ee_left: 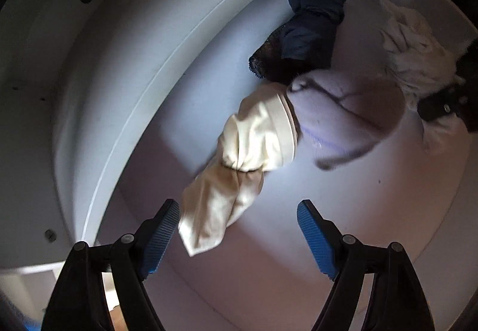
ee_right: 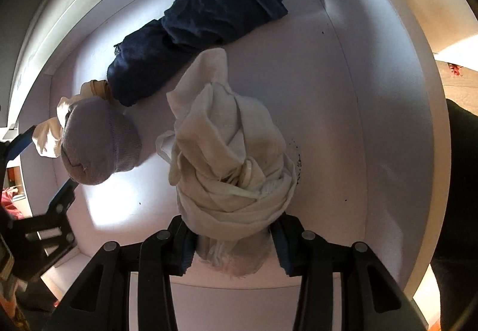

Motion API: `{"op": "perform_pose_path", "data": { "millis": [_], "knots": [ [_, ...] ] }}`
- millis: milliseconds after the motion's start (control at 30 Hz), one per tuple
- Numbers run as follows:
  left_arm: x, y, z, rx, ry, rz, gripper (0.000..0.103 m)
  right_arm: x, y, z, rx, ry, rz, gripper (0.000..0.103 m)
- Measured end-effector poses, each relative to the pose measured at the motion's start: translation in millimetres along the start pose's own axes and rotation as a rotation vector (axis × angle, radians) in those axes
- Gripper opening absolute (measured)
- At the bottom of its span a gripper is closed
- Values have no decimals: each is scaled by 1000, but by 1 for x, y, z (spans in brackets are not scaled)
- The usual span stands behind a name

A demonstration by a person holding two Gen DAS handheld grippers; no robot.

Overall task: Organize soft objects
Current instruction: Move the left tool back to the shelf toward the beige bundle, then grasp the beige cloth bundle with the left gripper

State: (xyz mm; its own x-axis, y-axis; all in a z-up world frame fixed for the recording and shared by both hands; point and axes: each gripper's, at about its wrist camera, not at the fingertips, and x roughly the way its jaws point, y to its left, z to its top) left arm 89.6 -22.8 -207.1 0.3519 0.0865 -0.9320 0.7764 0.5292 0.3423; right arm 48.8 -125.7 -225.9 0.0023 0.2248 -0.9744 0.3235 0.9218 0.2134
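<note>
Cream bundle [ee_right: 236, 169] of twisted, knotted fabric fills the middle of the right wrist view, its lower end clenched between the right gripper [ee_right: 234, 244] pads at the bottom of the frame. It rests on the white floor of a drawer [ee_right: 343, 122].

Up and left of it lies a navy garment [ee_right: 191, 41] with a lace edge, running from upper centre down toward the left. Below that, at centre left, sits a rolled lilac sock [ee_right: 101, 146], touching a second cream cloth [ee_right: 47, 134] at the left edge.

In the left wrist view, this cream cloth [ee_left: 236, 169] stretches from the middle down toward the lower left, its top end meeting the lilac sock [ee_left: 343, 119] at centre right. The left gripper [ee_left: 239, 226] hangs released at the bottom of the frame, blue pads wide apart; the cloth's lower end lies just beside the left pad, possibly touching it, though blur hides the gap. The navy garment [ee_left: 310, 32] sits at upper centre, the cream bundle [ee_left: 415, 59] at the right edge.
</note>
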Motion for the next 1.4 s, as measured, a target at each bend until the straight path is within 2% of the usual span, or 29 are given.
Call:
{"op": "perform_pose_path", "data": {
  "millis": [100, 467, 567, 733, 867, 1000, 1067, 1133, 1200, 1267, 1400],
  "knots": [
    [6, 5, 2, -30, 16, -75, 82, 2, 1, -1, 2, 2, 4, 43],
    [1, 2, -20, -104, 41, -240, 82, 0, -11, 5, 8, 7, 10, 44],
    [-3, 1, -24, -97, 30, -221, 82, 0, -12, 5, 11, 7, 13, 44],
    [-10, 25, -25, -183, -45, -132, 82, 1, -13, 5, 15, 7, 16, 44],
    [-1, 40, -10, -261, -40, -175, 82, 3, -16, 5, 14, 9, 15, 44],
    [7, 40, 18, -282, -38, -180, 82, 3, -16, 5, 13, 9, 15, 44],
    [13, 37, 23, -273, -18, -178, 77, 3, -16, 5, 12, 8, 15, 44],
    [22, 33, 22, -265, 23, -193, 48, 3, -16, 6, 12, 8, 16, 44],
    [26, 34, 19, -265, 45, -197, 40, 4, -18, 5, 11, 8, 15, 44],
    [25, 39, 12, -288, 50, -234, 39, 4, -17, 4, 13, 7, 14, 44],
    [29, 50, -6, -319, 93, -248, 38, 5, -15, 4, 10, 8, 5, 44]
  ]
}}
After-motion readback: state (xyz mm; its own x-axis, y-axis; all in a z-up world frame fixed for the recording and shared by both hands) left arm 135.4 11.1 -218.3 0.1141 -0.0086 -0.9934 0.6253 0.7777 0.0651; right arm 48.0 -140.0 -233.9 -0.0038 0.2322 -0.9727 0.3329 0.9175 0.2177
